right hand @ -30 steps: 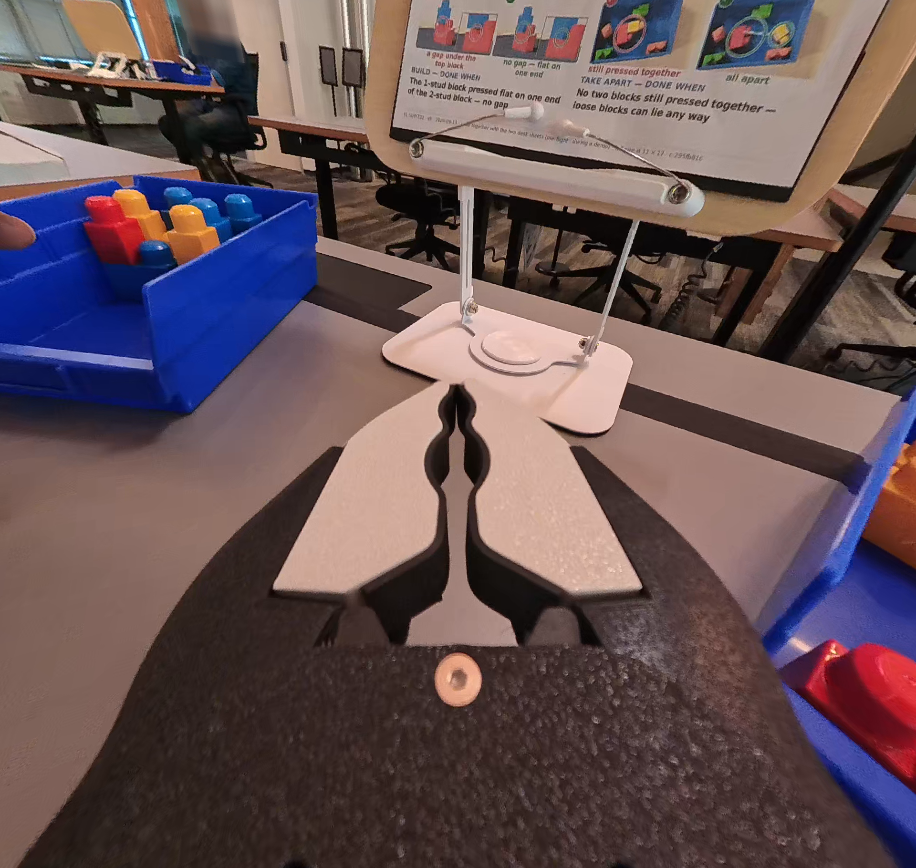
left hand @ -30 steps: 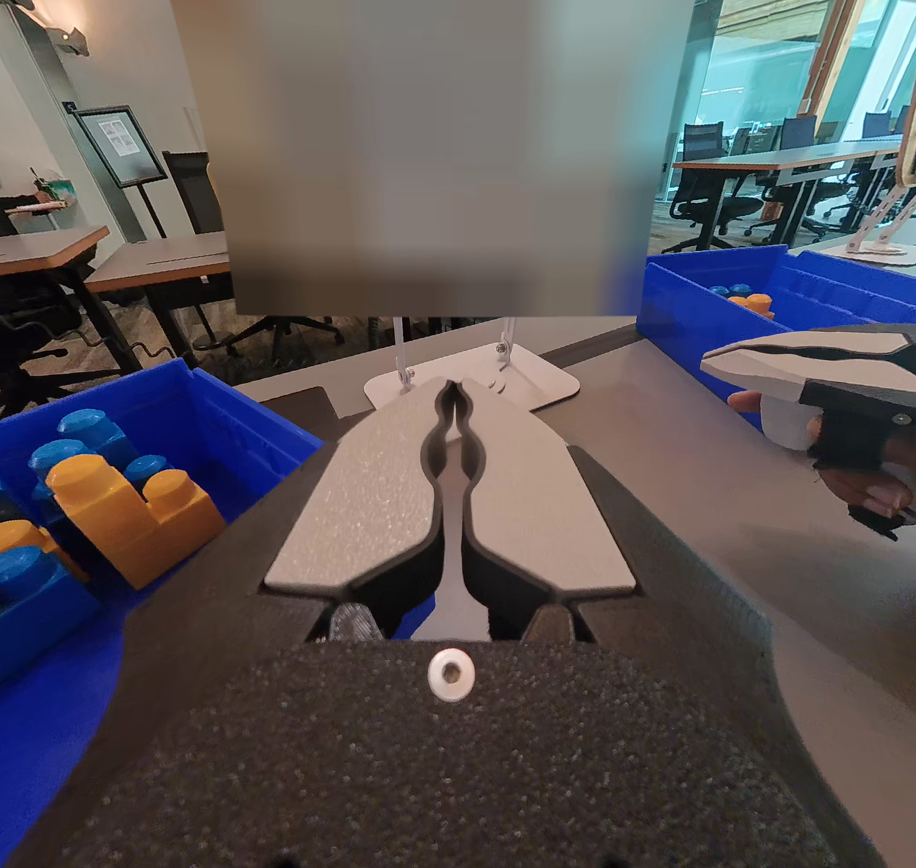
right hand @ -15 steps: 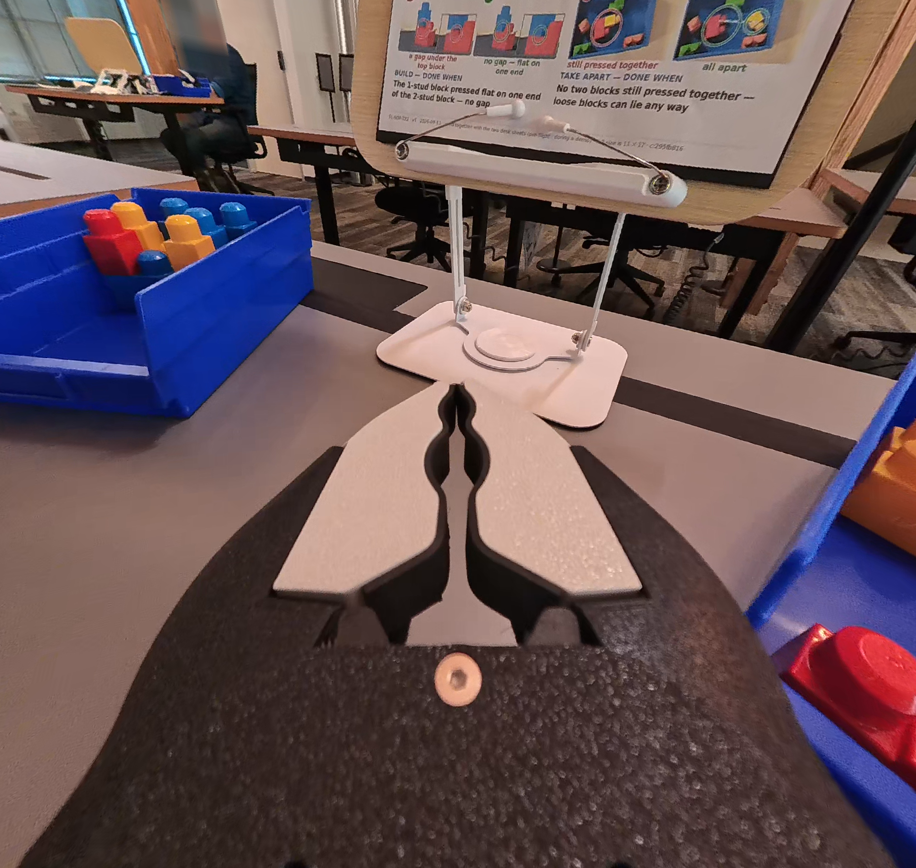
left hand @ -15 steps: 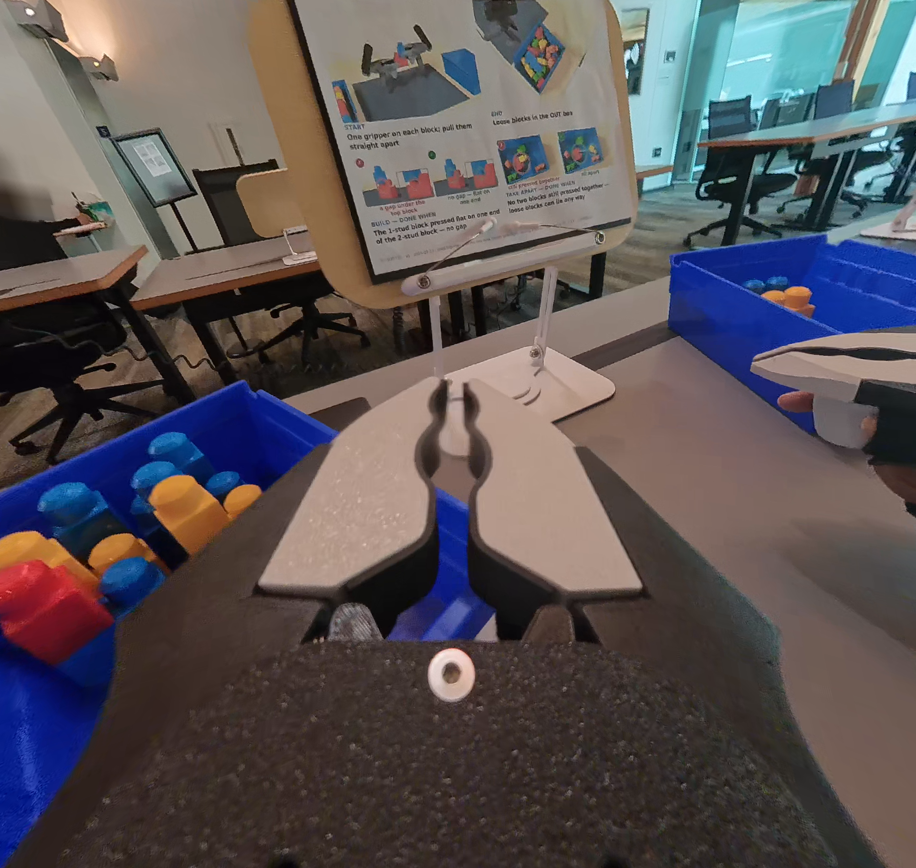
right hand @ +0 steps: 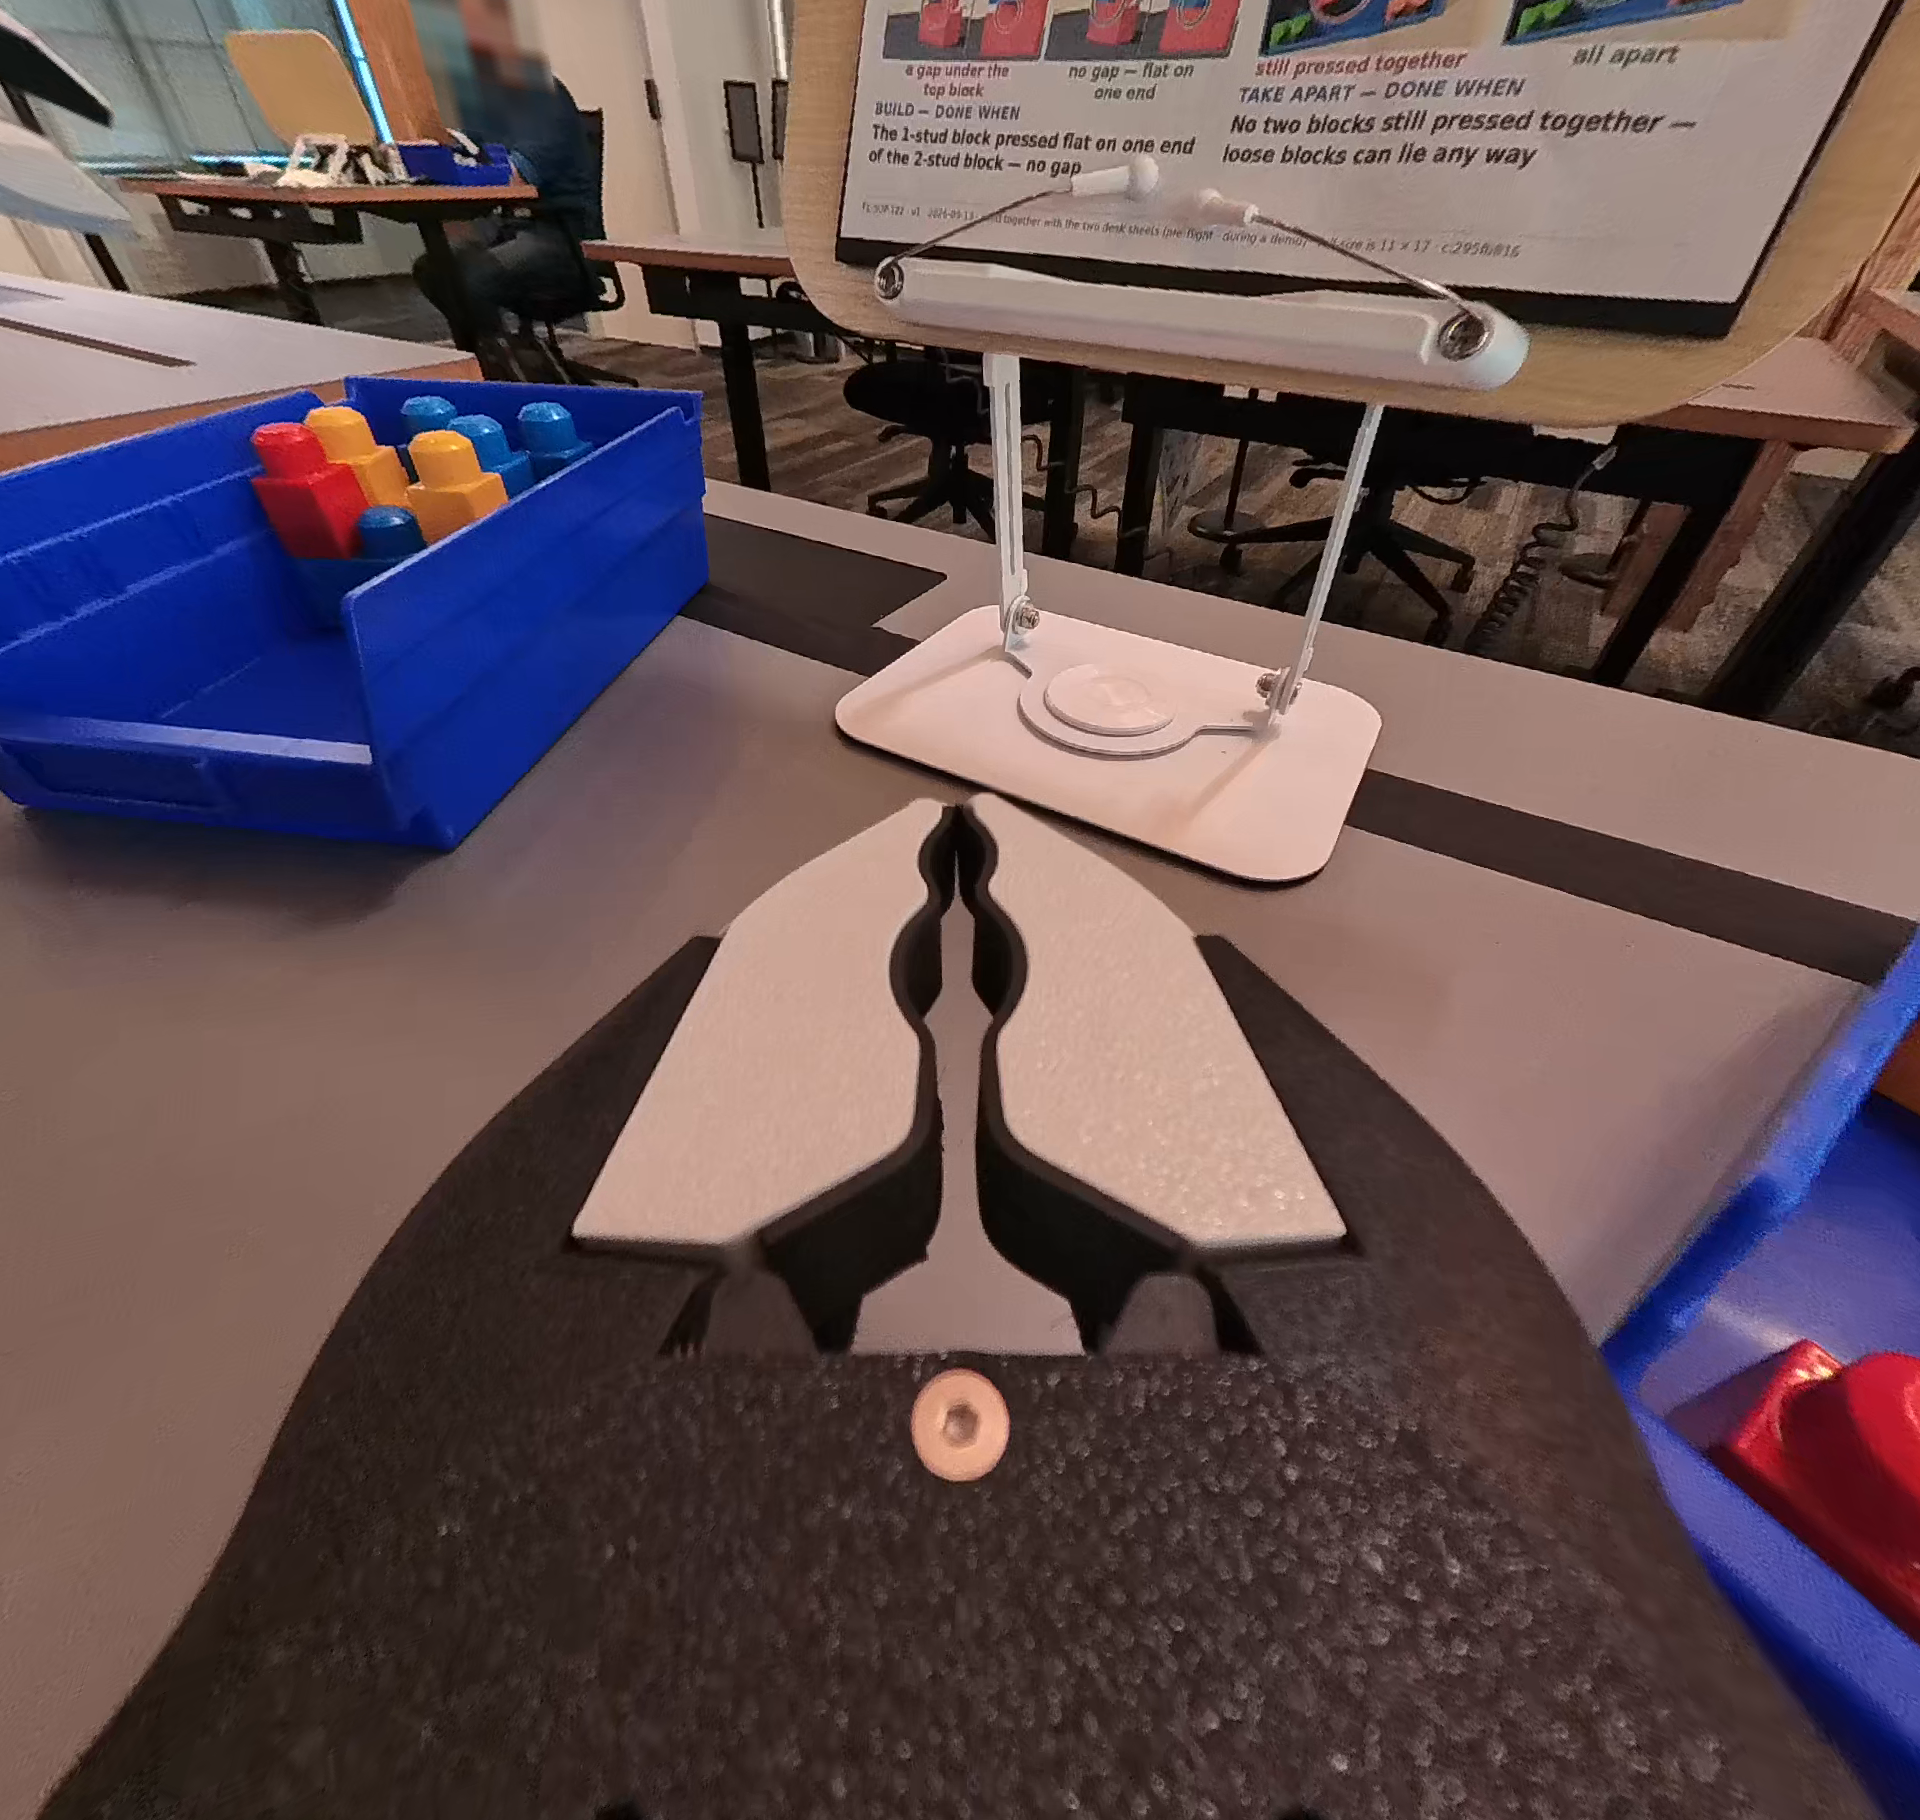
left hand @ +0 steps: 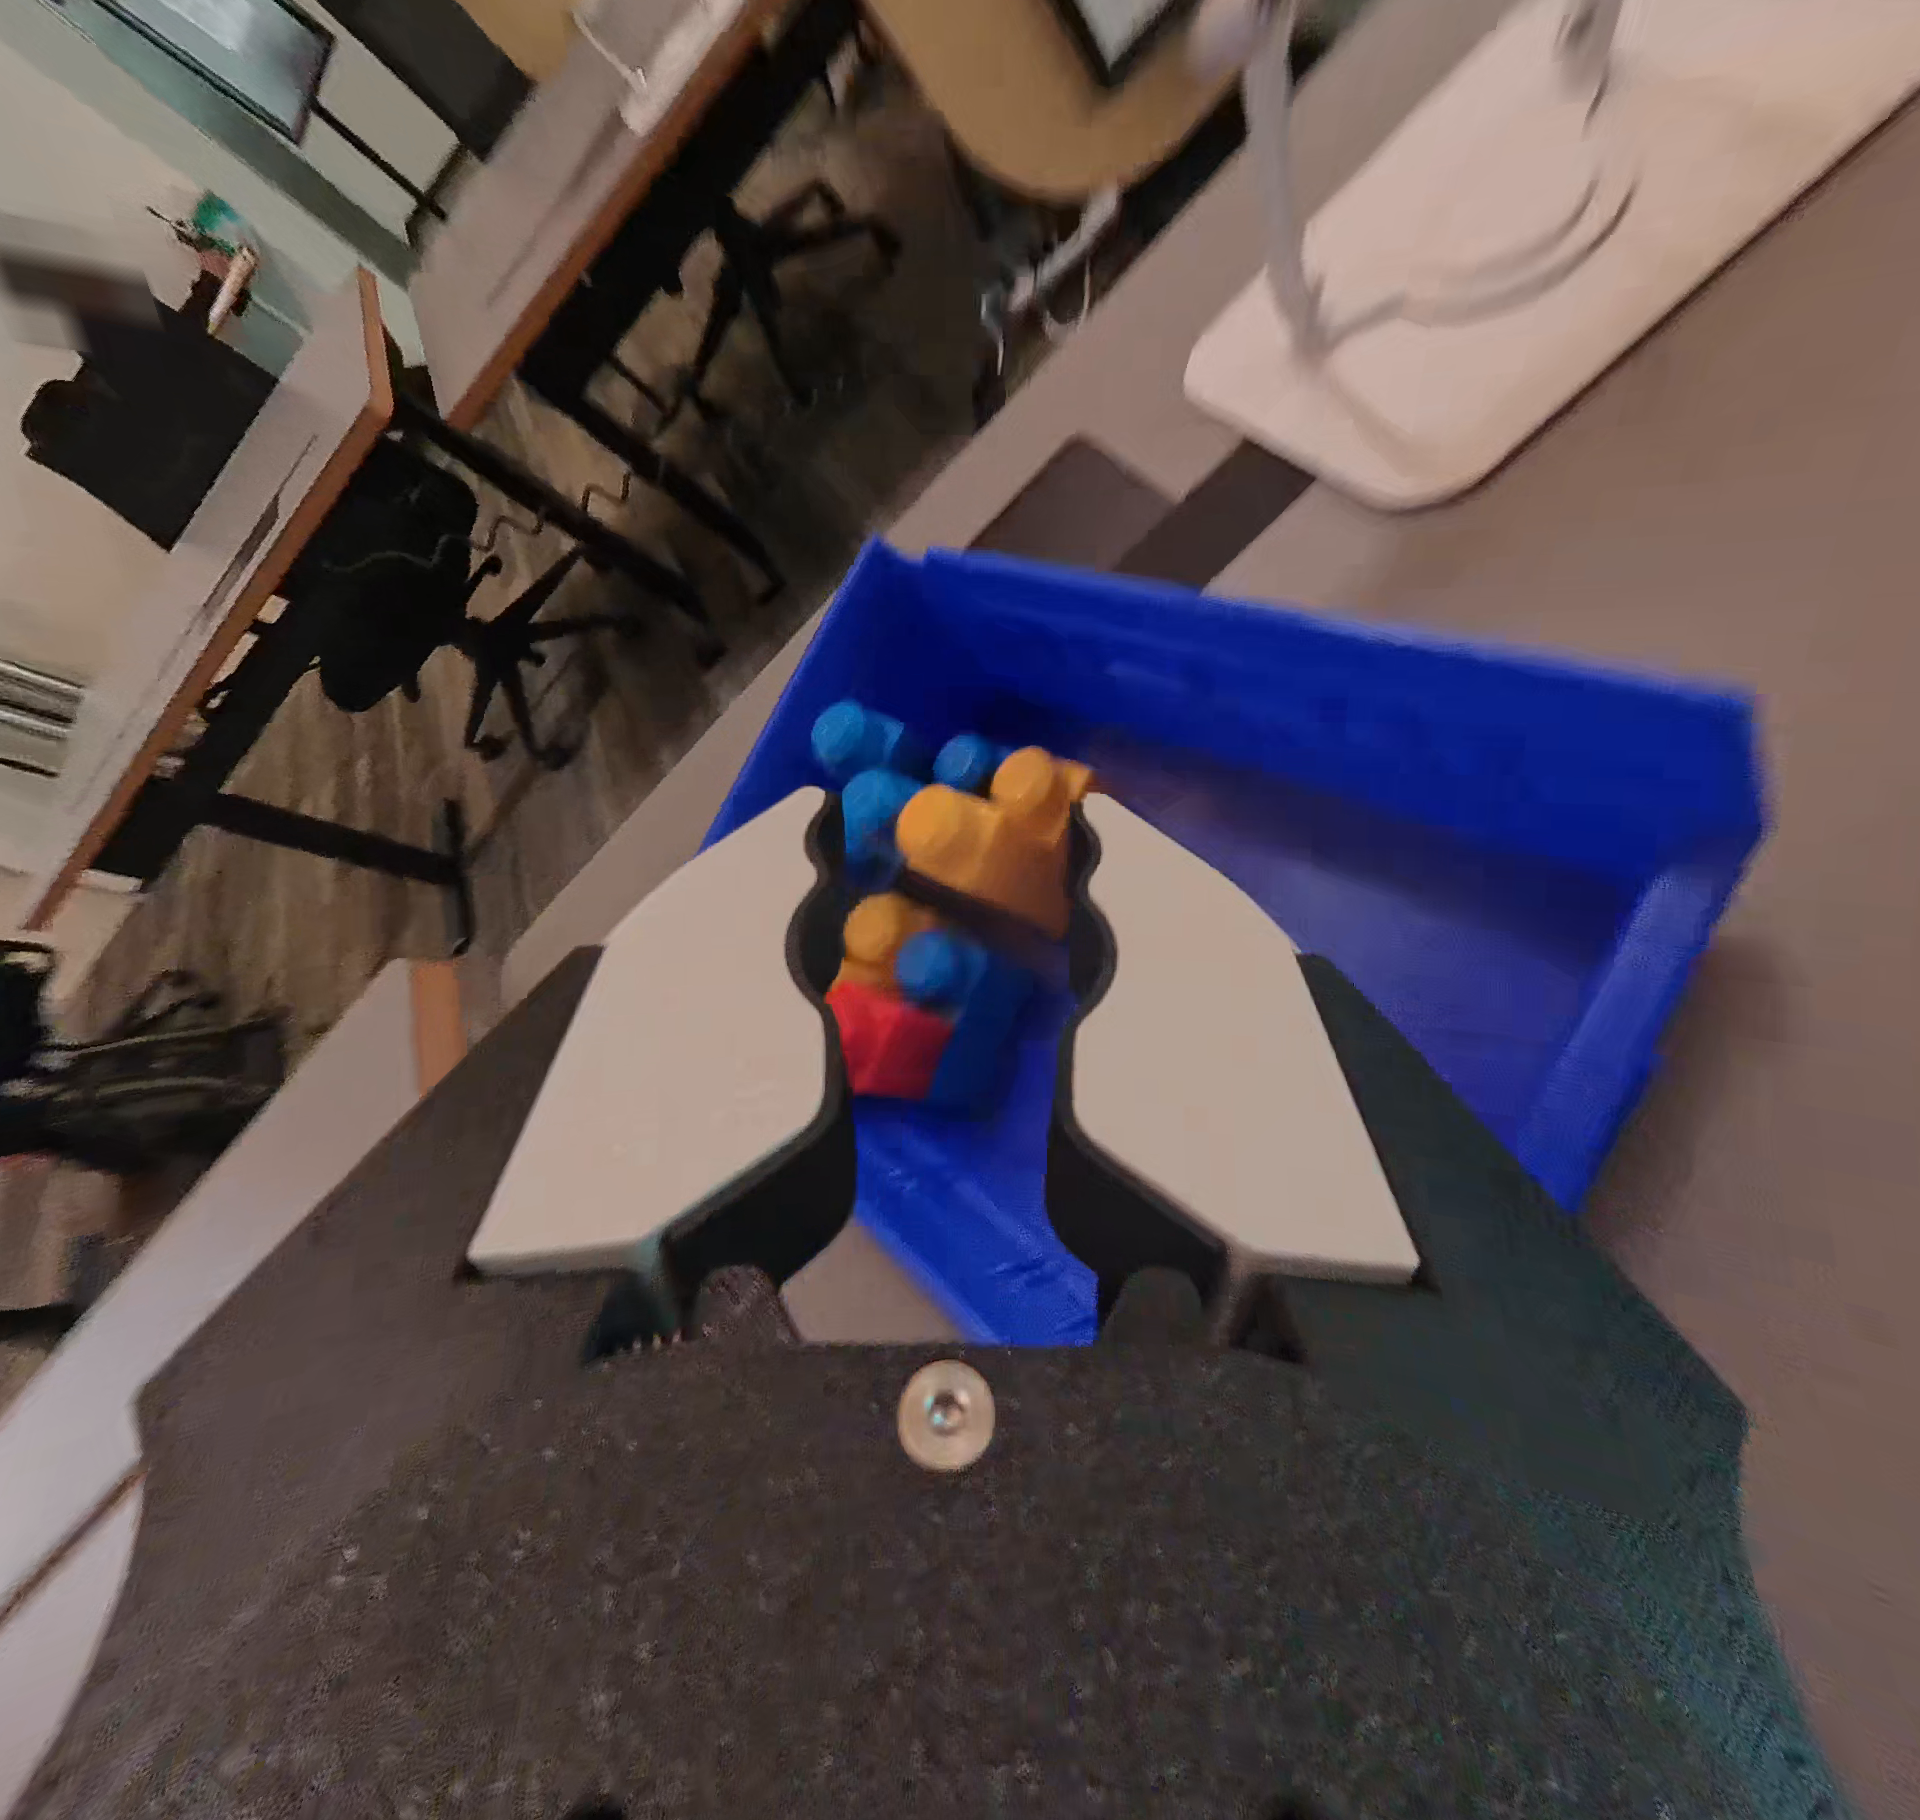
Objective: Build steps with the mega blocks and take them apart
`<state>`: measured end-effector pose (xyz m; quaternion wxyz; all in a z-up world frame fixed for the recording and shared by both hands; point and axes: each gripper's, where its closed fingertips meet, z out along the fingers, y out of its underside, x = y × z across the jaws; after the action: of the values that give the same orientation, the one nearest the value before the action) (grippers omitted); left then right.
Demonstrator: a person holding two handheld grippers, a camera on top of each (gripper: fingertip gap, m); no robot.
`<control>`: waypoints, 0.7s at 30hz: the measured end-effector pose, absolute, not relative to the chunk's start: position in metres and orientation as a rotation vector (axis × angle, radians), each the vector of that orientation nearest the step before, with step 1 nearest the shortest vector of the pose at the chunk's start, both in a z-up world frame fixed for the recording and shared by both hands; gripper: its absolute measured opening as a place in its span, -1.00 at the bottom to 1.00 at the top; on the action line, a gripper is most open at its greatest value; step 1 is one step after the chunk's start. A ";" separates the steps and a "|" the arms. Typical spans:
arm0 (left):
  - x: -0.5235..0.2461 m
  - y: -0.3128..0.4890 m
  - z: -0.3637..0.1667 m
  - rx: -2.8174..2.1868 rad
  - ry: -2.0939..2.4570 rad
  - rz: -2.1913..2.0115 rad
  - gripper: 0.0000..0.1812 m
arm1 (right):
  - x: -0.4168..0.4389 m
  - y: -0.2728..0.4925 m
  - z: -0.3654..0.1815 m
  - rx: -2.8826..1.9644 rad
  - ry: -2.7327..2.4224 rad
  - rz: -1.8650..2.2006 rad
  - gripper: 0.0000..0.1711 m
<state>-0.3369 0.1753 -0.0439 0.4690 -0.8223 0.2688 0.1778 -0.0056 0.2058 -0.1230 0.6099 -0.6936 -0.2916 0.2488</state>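
Blocks: a red, orange and blue cluster (left hand: 951, 929) in the far-left corner of the left blue bin (left hand: 1621, 1032) on the counter (right hand: 312, 991).
Left tool (left hand: 951, 840): spread, tilted, cluster straight ahead between its tips; nearer.
Right tool (right hand: 956, 820): pressed together, empty, well apart over the counter.

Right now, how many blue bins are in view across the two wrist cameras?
2. One blue bin sits on the table at the left, holding stacked blocks; the left gripper points into it. A second blue bin is at the right edge, mostly cropped, with a red block inside.
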 end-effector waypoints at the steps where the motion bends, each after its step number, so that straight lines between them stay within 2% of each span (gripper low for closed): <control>1: -0.344 0.178 -0.049 -2.048 0.725 0.476 -0.54 | -0.006 0.206 -0.124 -1.608 -0.676 0.579 -1.00; 10: -0.373 0.193 -0.106 -2.411 1.031 0.387 -0.56 | -0.007 0.209 -0.135 -1.650 -0.695 0.594 -1.00; 21: -0.393 0.226 -0.140 -2.595 1.043 0.330 -0.55 | -0.009 0.209 -0.141 -1.670 -0.729 0.592 -1.00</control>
<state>-0.3929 0.2256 -0.1400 0.1620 -0.9092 0.3656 0.1158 -0.0095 0.2088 -0.1411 0.5751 -0.7131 -0.3113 0.2526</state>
